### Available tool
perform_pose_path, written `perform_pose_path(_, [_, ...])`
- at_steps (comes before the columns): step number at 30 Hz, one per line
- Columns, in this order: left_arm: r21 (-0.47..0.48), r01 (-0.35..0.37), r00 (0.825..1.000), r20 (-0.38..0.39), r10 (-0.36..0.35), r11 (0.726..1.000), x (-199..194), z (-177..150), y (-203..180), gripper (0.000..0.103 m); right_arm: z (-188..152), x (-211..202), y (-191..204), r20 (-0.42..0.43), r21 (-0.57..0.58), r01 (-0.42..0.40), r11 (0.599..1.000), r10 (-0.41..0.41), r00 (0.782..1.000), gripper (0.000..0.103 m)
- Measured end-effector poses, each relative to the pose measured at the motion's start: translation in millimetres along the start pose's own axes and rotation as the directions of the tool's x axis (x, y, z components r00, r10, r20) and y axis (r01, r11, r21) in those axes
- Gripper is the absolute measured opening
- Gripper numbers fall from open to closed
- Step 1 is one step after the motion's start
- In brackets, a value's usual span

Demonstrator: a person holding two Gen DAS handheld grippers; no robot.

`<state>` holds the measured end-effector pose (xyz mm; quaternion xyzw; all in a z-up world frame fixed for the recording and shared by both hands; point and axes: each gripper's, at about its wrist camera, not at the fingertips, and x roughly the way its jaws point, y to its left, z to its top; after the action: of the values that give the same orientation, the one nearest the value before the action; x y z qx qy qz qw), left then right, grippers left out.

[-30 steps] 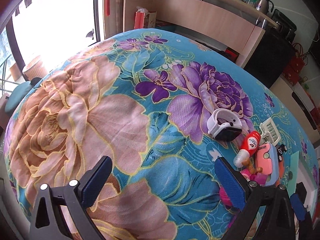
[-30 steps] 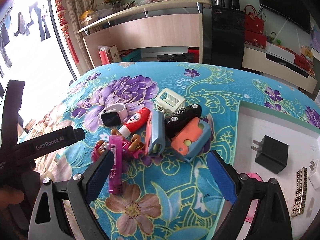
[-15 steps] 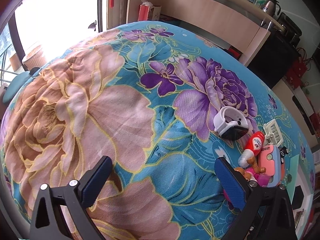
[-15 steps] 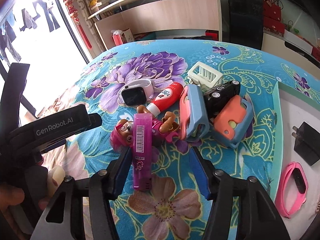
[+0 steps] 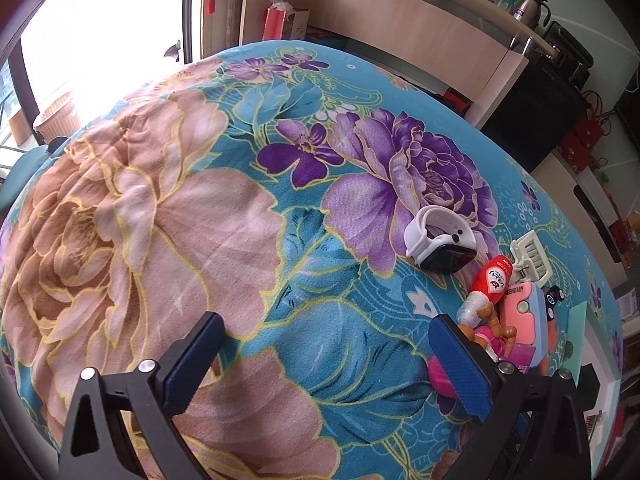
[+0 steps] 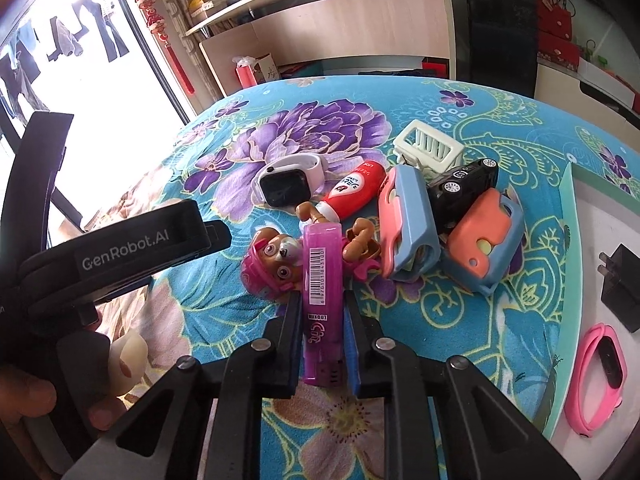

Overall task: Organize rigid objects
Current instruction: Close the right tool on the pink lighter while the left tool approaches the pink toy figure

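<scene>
My right gripper (image 6: 322, 316) is shut on a purple lighter (image 6: 322, 276) that lies over a pink toy pup (image 6: 276, 264) in a pile on the flowered blanket. The pile also holds a white smartwatch (image 6: 290, 180), a red tube (image 6: 354, 194), a white comb-like piece (image 6: 428, 152), a black toy car (image 6: 464, 184) and pink-and-blue cases (image 6: 404, 224). My left gripper (image 5: 324, 364) is open and empty over bare blanket, left of the pile; the watch (image 5: 440, 240) and tube (image 5: 490, 284) show at its right.
A white tray (image 6: 592, 216) at the right holds a black charger (image 6: 622, 284) and a pink band (image 6: 600, 376). The left gripper's body (image 6: 120, 252) sits close on the left of the right wrist view. A wooden shelf unit (image 6: 332, 40) stands behind.
My right gripper moved forward to the pile and closed its jaws on the purple lighter. The left gripper shifted slightly and stayed open.
</scene>
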<state>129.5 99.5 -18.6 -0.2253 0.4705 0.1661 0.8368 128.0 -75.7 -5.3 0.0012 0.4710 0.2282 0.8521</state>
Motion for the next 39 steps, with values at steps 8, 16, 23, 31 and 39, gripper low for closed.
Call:
perform_pose_path(8, [0.037,0.073,0.997,0.011,-0.074,0.997,-6.1,-1.4,-14.4,0.103,1.8,-9.7,-13.1,0.023,0.039,0.015,0.999,-0.016,1.0,0.019])
perform_pose_path(16, [0.144,0.099,0.994,0.024,-0.104,0.985,-10.0,-7.5,-38.4,0.103,2.9,-21.4,-39.2,0.047,0.118,0.043,0.992,-0.048,0.998,0.019])
perform_pose_path(23, [0.203,0.121,0.992,-0.007,-0.122,0.972,-4.0,-13.2,-53.2,0.091,2.9,-27.0,-54.8,0.055,0.168,0.052,0.984,-0.062,0.997,0.019])
perform_pose_path(31, [0.185,0.185,0.982,-0.055,-0.178,0.965,5.0,-17.4,-55.8,0.08,2.5,-28.6,-57.7,0.057,0.175,0.055,0.983,-0.066,0.996,0.019])
perform_pose_path(39, [0.195,0.208,0.978,-0.074,-0.197,0.958,7.9,-18.8,-59.1,0.08,2.2,-28.3,-58.8,0.055,0.181,0.059,0.982,-0.07,0.996,0.019])
